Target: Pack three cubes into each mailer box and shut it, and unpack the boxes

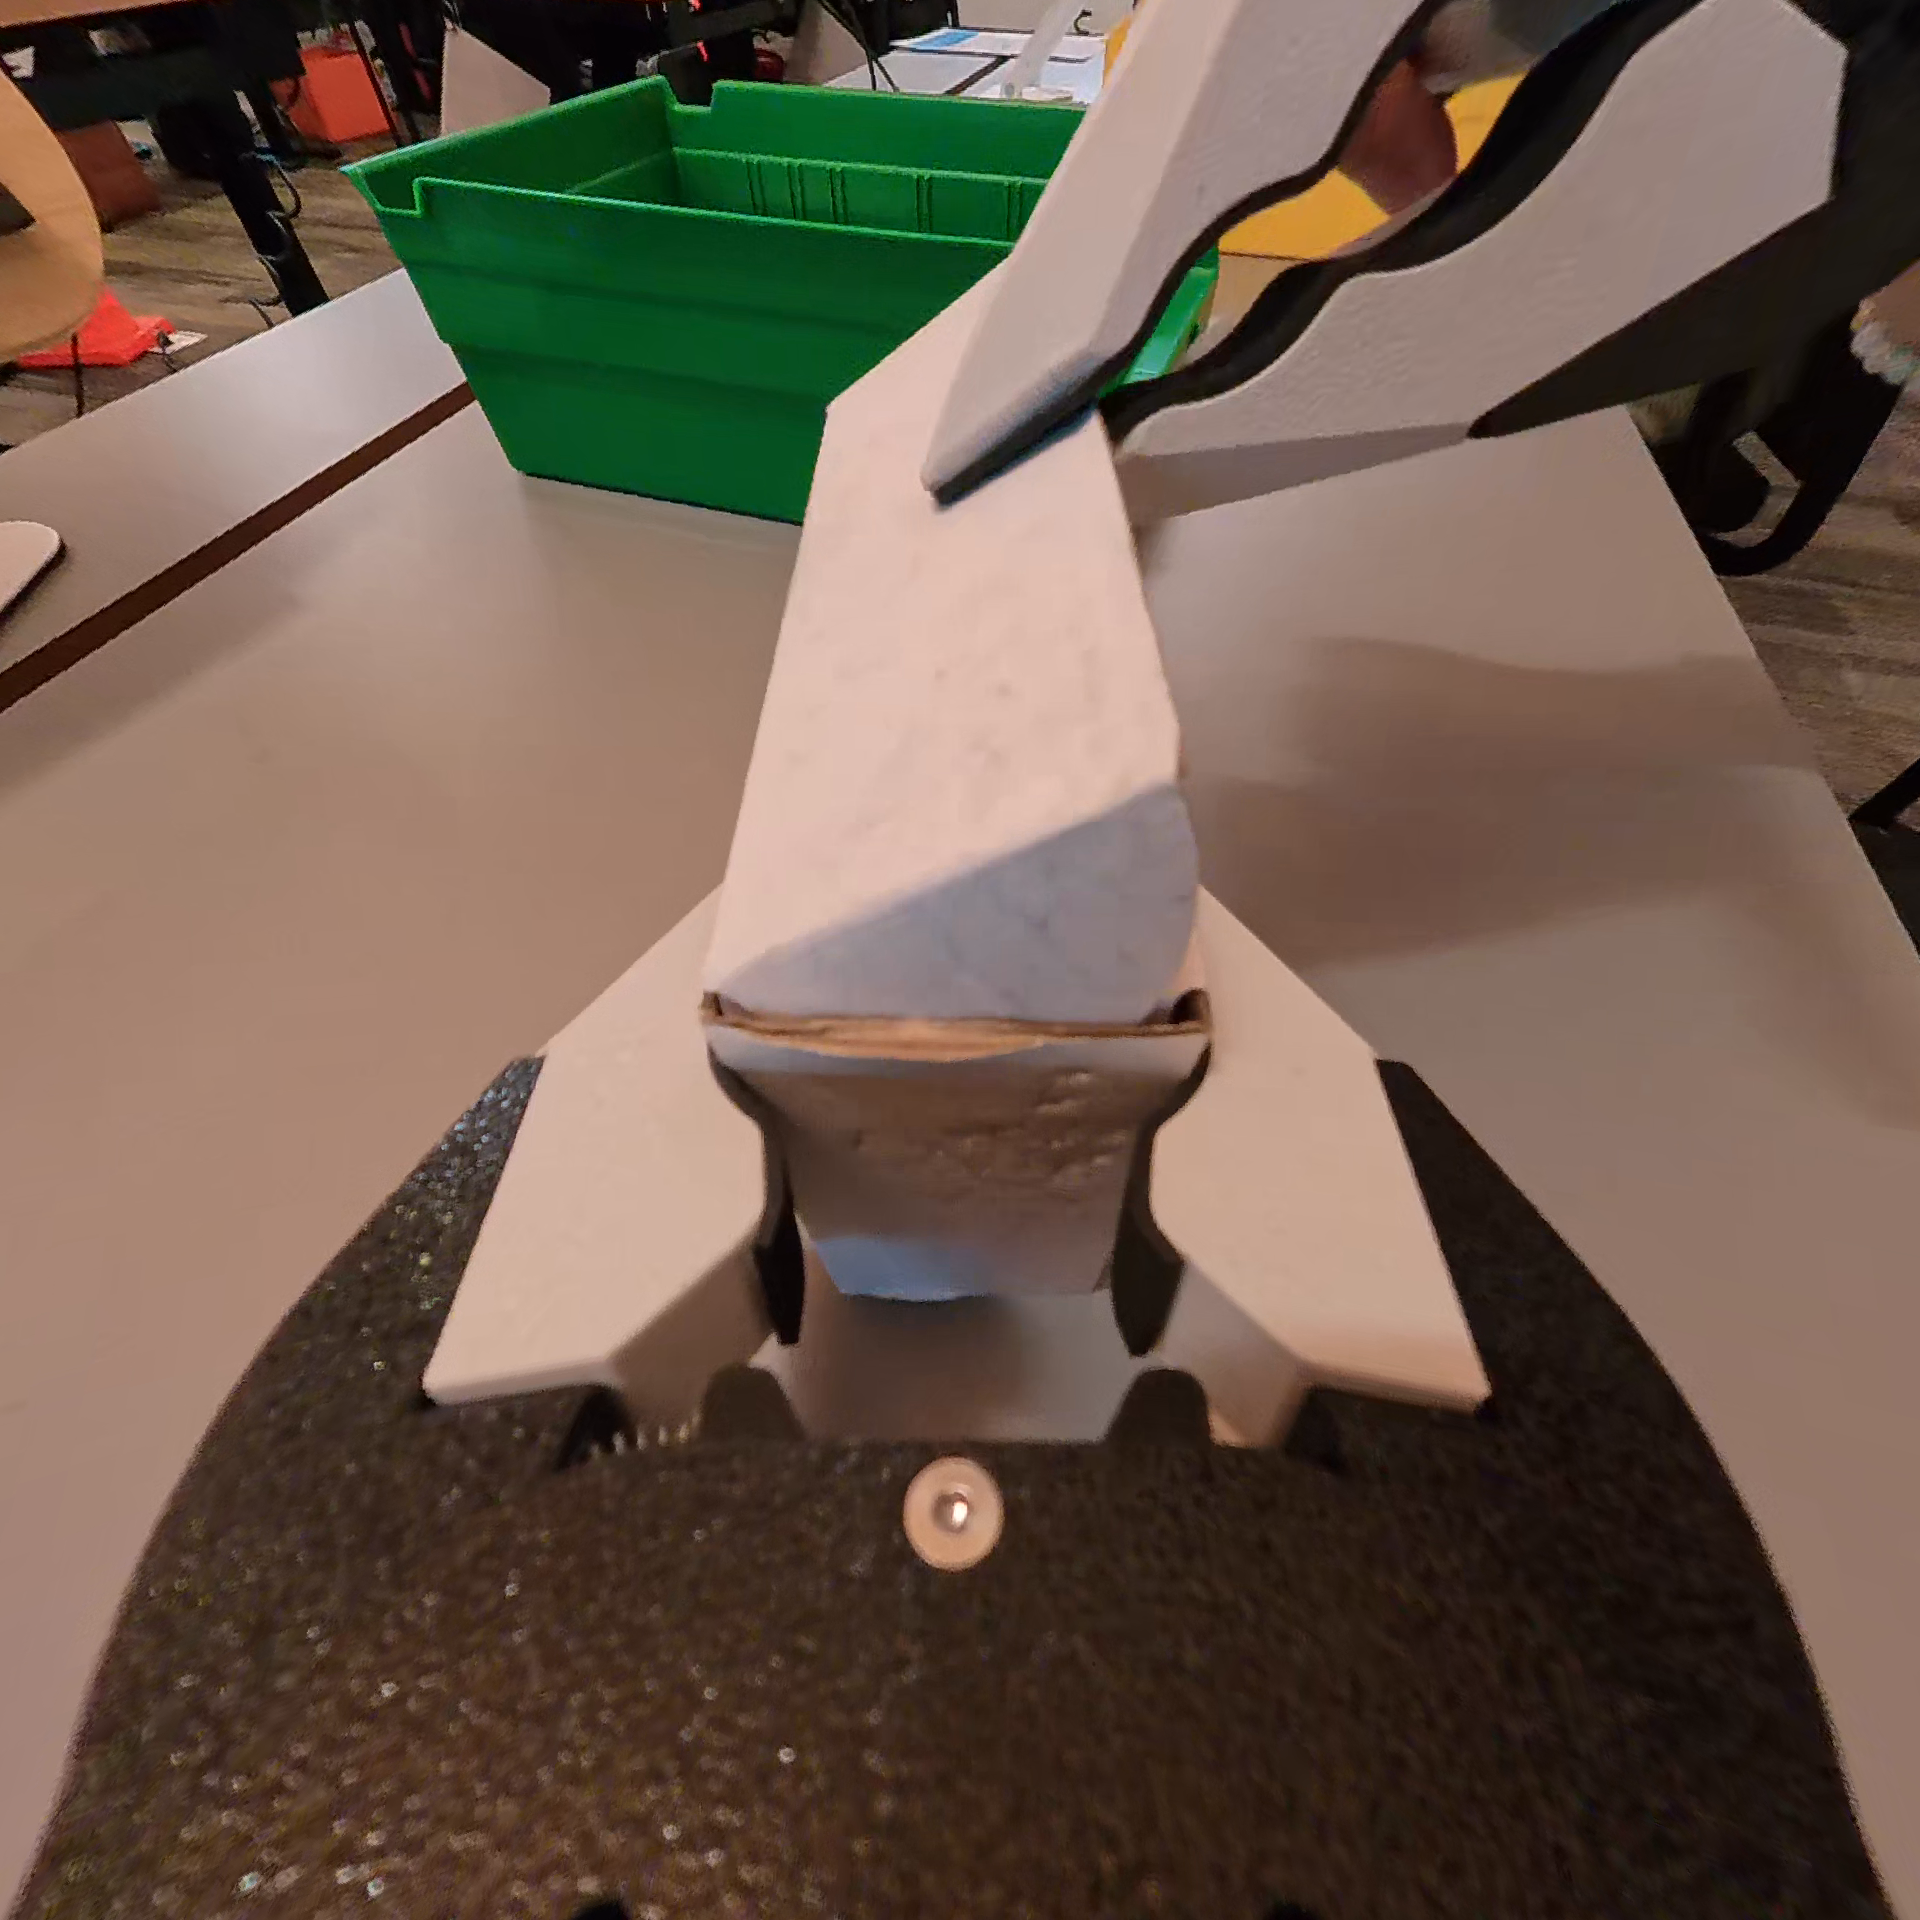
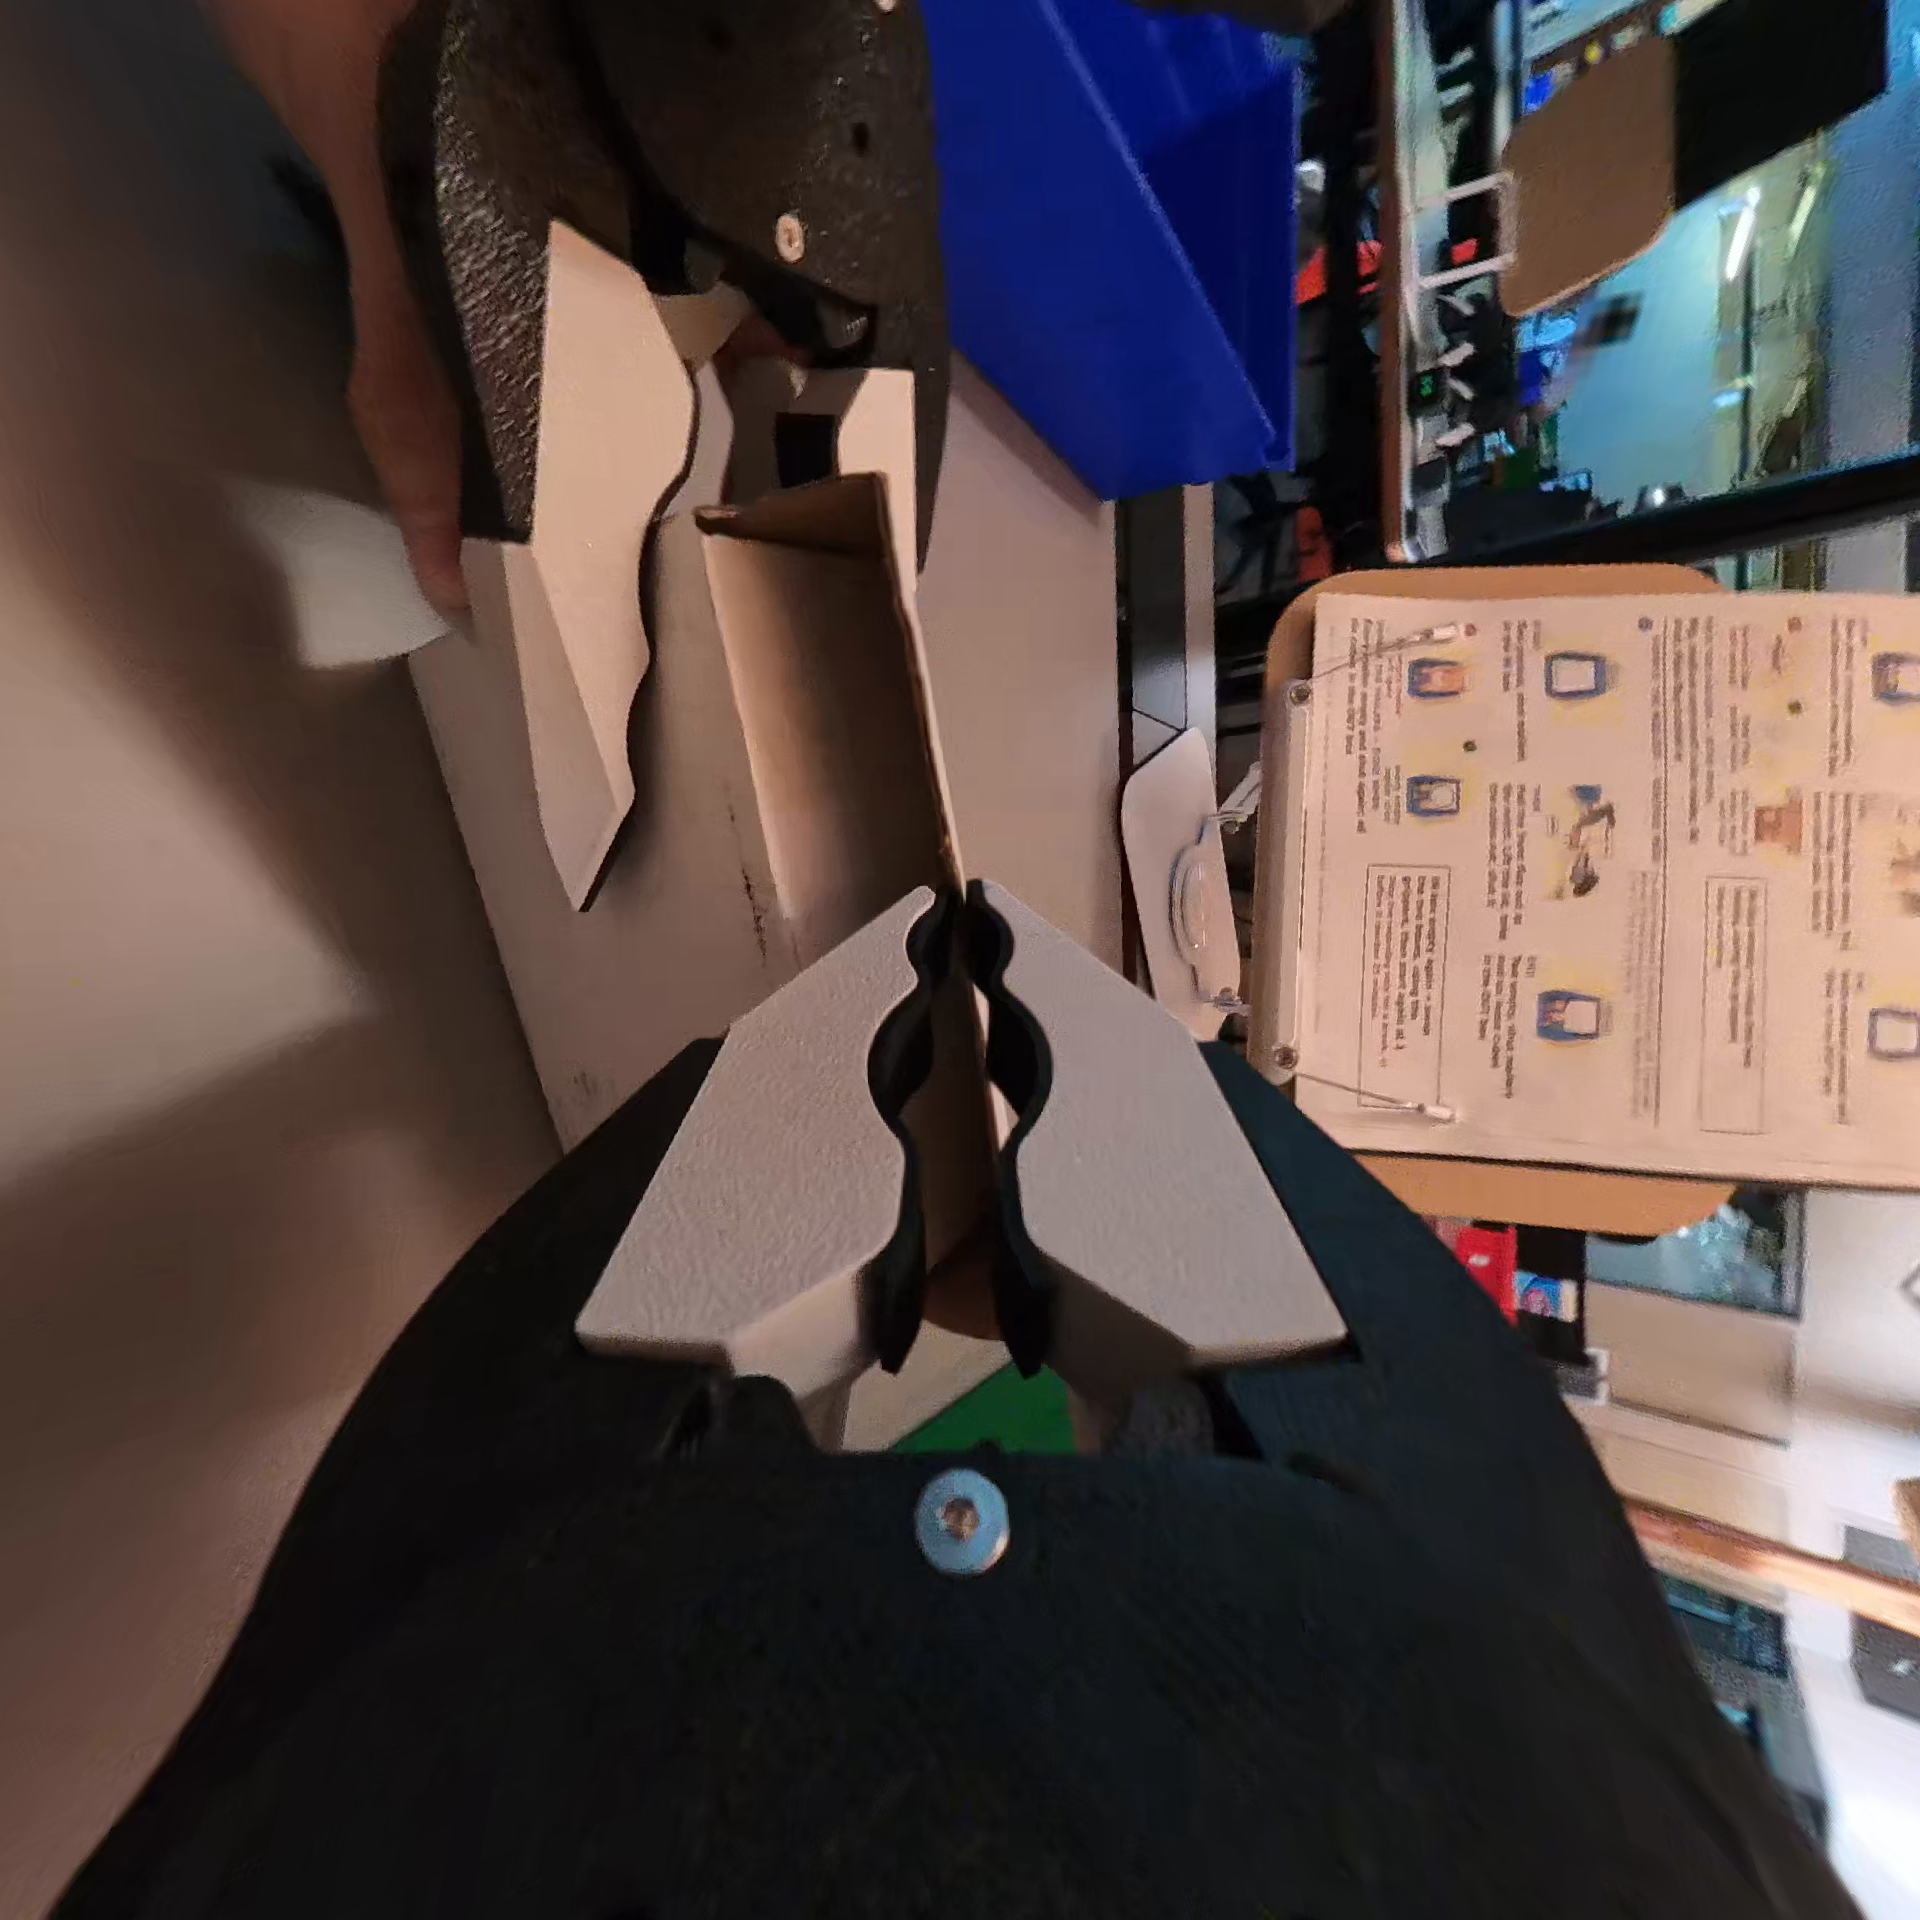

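Two handheld grippers held a single white mailer box (image 1: 966,727) between them above a grey table (image 1: 364,779). The left gripper (image 1: 961,1049) was clamped across the near end of the box, its pale fingers (image 1: 613,1205) pressing in from both sides, with the brown cardboard edge of the box showing at the grip. The box stretched away from that camera as a long, narrow shape, lifted clear of the tabletop and casting a shadow to its right. At the far end, the right gripper (image 1: 1039,436) came in from the upper right and pinched a thin wall of the box, its black-lined fingers drawn nearly together around the cardboard.

The right wrist view, turned on its side, showed the right gripper (image 2: 961,904) closed on the brown edge of the opened mailer box (image 2: 810,707), whose inside looked hollow; no cubes could be made out in it. Beyond, the left gripper (image 2: 769,540) gripped the opposite end.

A green bin (image 1: 727,301) stood on the table behind the box, well apart from it. A blue bin (image 2: 1101,239) and a printed sheet on a cardboard backing (image 2: 1621,862) appeared in the right wrist view
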`<state>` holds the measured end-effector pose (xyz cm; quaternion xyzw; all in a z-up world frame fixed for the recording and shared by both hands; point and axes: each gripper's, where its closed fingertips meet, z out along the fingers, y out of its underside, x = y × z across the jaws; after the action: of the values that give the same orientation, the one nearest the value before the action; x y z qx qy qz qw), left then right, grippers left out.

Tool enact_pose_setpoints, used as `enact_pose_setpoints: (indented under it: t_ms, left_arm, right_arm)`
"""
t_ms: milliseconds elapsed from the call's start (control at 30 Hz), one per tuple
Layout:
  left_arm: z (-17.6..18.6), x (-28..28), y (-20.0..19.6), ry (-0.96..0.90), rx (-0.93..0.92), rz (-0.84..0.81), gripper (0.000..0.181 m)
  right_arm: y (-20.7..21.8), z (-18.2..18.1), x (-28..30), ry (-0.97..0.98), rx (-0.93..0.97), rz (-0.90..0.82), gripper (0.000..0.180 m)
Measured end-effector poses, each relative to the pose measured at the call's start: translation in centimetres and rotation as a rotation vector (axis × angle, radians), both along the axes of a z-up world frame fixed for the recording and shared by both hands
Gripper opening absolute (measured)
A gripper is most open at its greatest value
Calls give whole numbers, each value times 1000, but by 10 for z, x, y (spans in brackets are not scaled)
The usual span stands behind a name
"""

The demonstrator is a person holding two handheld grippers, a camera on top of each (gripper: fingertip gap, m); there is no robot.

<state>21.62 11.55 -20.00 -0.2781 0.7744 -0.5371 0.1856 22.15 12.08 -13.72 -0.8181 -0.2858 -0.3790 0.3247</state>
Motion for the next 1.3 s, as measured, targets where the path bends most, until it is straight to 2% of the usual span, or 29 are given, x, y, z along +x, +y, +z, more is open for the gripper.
enact_pose_setpoints:
  t_ms: [67, 167, 267, 300, 367, 433, 467, 500, 567, 600, 667, 800, 1033, 1133, 1300]
  left_arm:
    - [0, 0, 1, -8, 4, 6, 71]
    - [-1, 1, 3, -24, 28, 31, 72]
    - [-4, 2, 4, -36, 64, 32, 75]
    - [-5, 2, 5, -28, 69, 34, 78]
    - [-2, 5, 12, -35, 57, 73, 96]
    - [18, 2, 29, -89, 15, 135, 98]
    - [39, -2, 39, -156, -16, 178, 94]
    - [61, -10, 48, -243, -39, 214, 77]
    - [102, -36, 53, -434, -39, 237, 20]
    - [115, -50, 45, -515, -9, 219, 0]
    - [117, -65, 22, -591, 137, 187, 0]
    - [83, -50, -9, -590, 481, 197, 0]
    - [53, -12, -7, -536, 850, 253, 0]
    - [53, -13, -7, -532, 930, 260, 0]
    - [50, -33, -20, -520, 890, 211, 0]
  right_arm:
    - [-2, -1, 0, -67, -54, 36, 0]
    - [-26, 3, 21, -155, -109, -24, 14]
    - [-41, 5, 26, -6, -30, -25, 0]
    - [-41, 5, 25, 25, -8, -15, 0]
    - [-42, 5, 25, 32, -5, -17, 0]
    - [-44, 5, 26, 33, -29, -53, 0]
    - [-45, 5, 26, 29, -39, -70, 0]
    - [-46, 5, 28, 31, -43, -90, 0]
    - [-46, 5, 28, 63, -30, -117, 0]
    - [-45, 5, 27, 83, -22, -126, 0]
    - [-42, 5, 22, 124, -5, -121, 0]
    - [-35, 5, 13, 147, -4, -140, 1]
    - [-37, 5, -2, 172, -33, -144, 1]
    - [-35, 13, 1, 156, 8, -145, 0]
    - [-34, 35, 4, 220, 103, -144, 2]
